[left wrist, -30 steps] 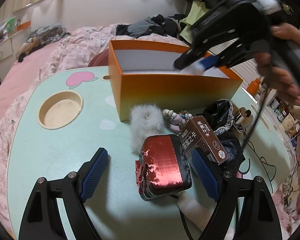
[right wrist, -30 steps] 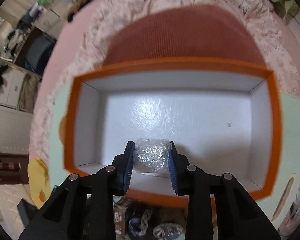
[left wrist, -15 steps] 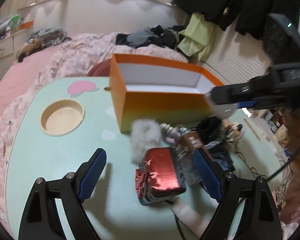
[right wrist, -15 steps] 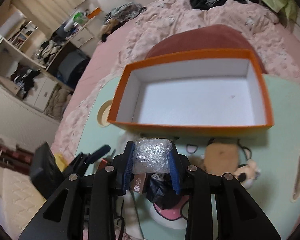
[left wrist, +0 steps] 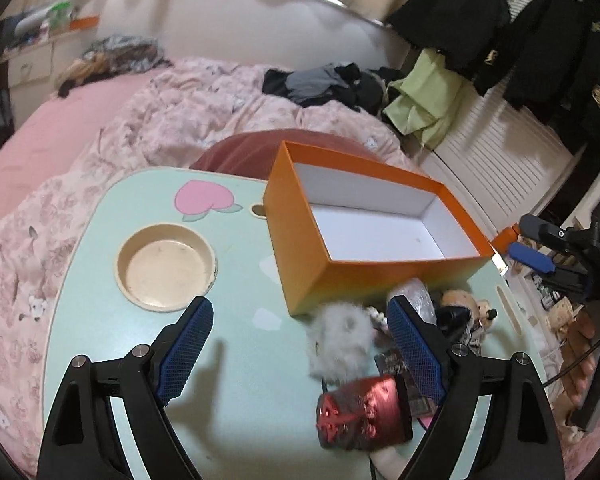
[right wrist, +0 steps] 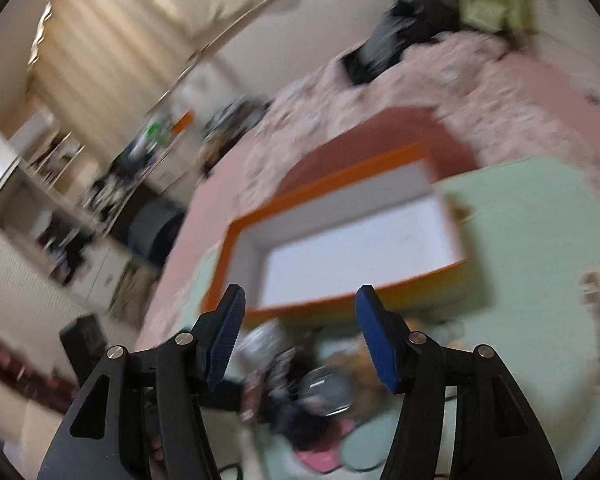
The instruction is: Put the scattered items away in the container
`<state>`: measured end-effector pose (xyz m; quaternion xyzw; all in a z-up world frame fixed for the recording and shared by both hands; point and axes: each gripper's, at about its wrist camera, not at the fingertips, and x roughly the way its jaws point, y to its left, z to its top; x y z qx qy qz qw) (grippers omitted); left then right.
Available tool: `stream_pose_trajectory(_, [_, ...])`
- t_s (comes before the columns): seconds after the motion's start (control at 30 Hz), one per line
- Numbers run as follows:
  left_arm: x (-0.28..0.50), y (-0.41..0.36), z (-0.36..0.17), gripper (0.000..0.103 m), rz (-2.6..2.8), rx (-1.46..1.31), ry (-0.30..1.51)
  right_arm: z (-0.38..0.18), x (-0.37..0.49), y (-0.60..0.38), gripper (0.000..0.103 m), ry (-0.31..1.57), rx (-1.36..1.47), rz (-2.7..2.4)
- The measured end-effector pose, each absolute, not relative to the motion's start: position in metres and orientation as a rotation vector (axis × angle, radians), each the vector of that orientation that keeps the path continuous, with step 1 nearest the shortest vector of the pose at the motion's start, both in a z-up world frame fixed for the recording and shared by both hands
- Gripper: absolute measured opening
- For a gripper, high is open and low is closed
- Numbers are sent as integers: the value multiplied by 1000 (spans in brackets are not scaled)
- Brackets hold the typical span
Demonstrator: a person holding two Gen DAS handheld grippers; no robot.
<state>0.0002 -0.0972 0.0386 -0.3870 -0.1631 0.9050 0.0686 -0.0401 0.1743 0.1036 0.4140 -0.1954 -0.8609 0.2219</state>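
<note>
The orange box (left wrist: 300, 256) stands open on the pale green table (left wrist: 100, 320); the part of its white inside that I see is bare. My left gripper (left wrist: 298, 316) hangs open above the table, nothing between its pads. Near its right finger lie a white fluffy scrunchie (left wrist: 340, 340), a shiny red pouch (left wrist: 364, 412) and a brown packet (left wrist: 394, 362). A clear bubble-wrap bundle (left wrist: 414, 292) rests against the box's front wall. My right gripper (right wrist: 300, 296) hovers off the box's (right wrist: 340, 304) near side with its jaws opening and nothing between them; it also shows at the edge (left wrist: 528, 242).
A round cup recess (left wrist: 166, 266) is sunk into the table's left half. A small plush toy (left wrist: 460, 304) and dark items with a cable sit right of the pile. The pink quilted bed (left wrist: 180, 120) surrounds the table. The right wrist view is blurred.
My right gripper drew back from over the box to its near side and opened; the bubble-wrap bundle has left its pads. The left gripper rose and shifted, staying open.
</note>
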Motion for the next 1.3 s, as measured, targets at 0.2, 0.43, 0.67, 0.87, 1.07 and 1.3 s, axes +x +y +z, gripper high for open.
stream_pose_trajectory(0.2, [-20,-98,36,88,2655,-1183,-608,96,-58,210,59,-646,1157,-2616])
stream_pose_trajectory(0.43, [-48,-88,32,88,2611,-1194,-614,59,-71,201,60,-775,1269,-2415])
stream_pose_trajectory(0.67, [-67,-82,33,89,2662,-1204,-551,56,-69,177,61,-677,1283,-2437])
stream_pose_trajectory(0.87, [-62,-90,37,89,2658,-1179,-570,55,-66,171,61,-636,1262,-2471])
stream_pose_trajectory(1.07, [-13,-97,66,89,2805,-1042,-396,70,-28,174,61,-475,1121,-2603])
stream_pose_trajectory(1.3, [61,-95,65,92,2834,-1090,-301,63,49,159,61,-119,1019,-2680])
